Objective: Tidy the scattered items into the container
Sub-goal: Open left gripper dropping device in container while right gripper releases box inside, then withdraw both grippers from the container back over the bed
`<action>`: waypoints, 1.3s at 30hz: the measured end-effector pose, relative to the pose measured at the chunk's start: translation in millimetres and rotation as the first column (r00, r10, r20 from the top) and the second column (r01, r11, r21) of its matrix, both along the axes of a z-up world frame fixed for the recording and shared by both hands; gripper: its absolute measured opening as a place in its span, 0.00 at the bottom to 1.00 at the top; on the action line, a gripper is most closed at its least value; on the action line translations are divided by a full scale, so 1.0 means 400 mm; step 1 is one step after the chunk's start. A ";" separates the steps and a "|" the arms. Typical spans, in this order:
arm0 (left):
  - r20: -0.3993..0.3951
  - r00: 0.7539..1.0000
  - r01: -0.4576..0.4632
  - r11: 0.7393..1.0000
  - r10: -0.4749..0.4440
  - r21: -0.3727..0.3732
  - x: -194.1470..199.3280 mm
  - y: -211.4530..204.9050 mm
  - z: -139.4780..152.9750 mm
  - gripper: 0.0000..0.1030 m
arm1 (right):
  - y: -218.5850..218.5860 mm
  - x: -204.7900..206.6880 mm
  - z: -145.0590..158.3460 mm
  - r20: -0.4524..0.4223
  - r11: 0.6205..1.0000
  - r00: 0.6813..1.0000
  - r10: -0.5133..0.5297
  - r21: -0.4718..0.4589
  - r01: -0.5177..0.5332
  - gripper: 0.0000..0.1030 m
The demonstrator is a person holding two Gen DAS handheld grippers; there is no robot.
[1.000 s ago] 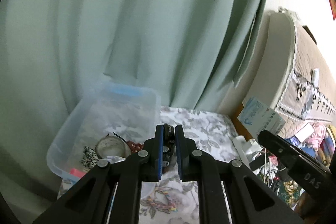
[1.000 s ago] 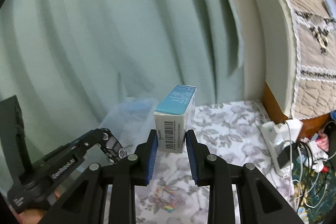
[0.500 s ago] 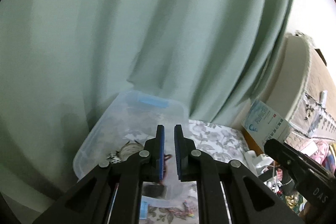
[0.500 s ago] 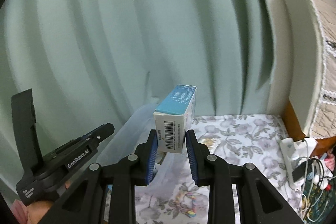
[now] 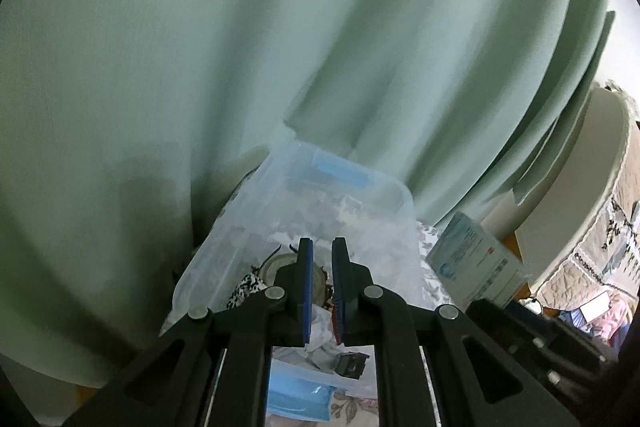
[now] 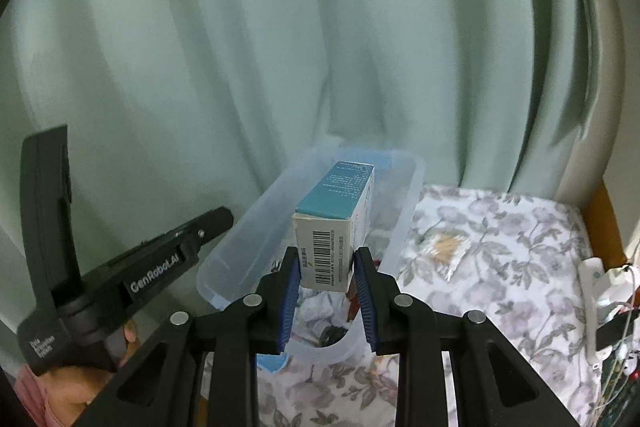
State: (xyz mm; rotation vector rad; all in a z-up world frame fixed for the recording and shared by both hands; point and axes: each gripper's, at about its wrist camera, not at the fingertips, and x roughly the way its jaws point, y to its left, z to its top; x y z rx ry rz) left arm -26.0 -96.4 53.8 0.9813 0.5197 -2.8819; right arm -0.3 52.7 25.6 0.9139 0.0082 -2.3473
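Pale green curtains (image 6: pixel 280 47) hang in heavy folds across the back of the room, filling most of both wrist views. Below them a surface covered in grey floral cloth (image 6: pixel 500 247) runs to a wooden edge at the right, where a white power strip (image 6: pixel 592 291) lies with trailing cables; a padded, quilted headboard (image 5: pixel 592 187) curves up beyond. A clear plastic container (image 6: pixel 404 227) with blue latches sits on the cloth against the curtain, already holding a tape roll (image 5: pixel 280 263), a black-and-white patterned piece (image 5: pixel 246 287), crumpled white material and a small dark item near its front wall. A small clear packet (image 6: pixel 444 247) lies on the cloth just right of the container. The right gripper (image 6: pixel 326 283) is clamped on a teal-and-white carton (image 6: pixel 332 227), barcode facing the camera, held upright above the container's front half. The left gripper (image 5: pixel 322 291) hangs over the container with its blue pads drawn nearly together and nothing between them.
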 end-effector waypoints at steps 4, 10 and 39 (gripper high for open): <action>0.019 1.000 -0.010 1.000 0.010 0.013 -0.007 -0.018 -0.015 0.09 | -0.025 -0.005 -0.024 0.017 0.999 1.000 0.021 0.024 -0.021 0.30; 0.056 0.998 -0.018 0.999 0.016 0.033 -0.037 -0.037 -0.047 0.17 | -0.062 -0.014 -0.053 0.039 0.997 0.998 0.048 0.066 -0.050 0.30; 0.066 0.997 -0.047 0.999 0.047 -0.011 -0.032 -0.003 -0.020 0.85 | -0.031 -0.009 -0.063 0.018 0.994 1.000 0.015 0.109 -0.017 0.97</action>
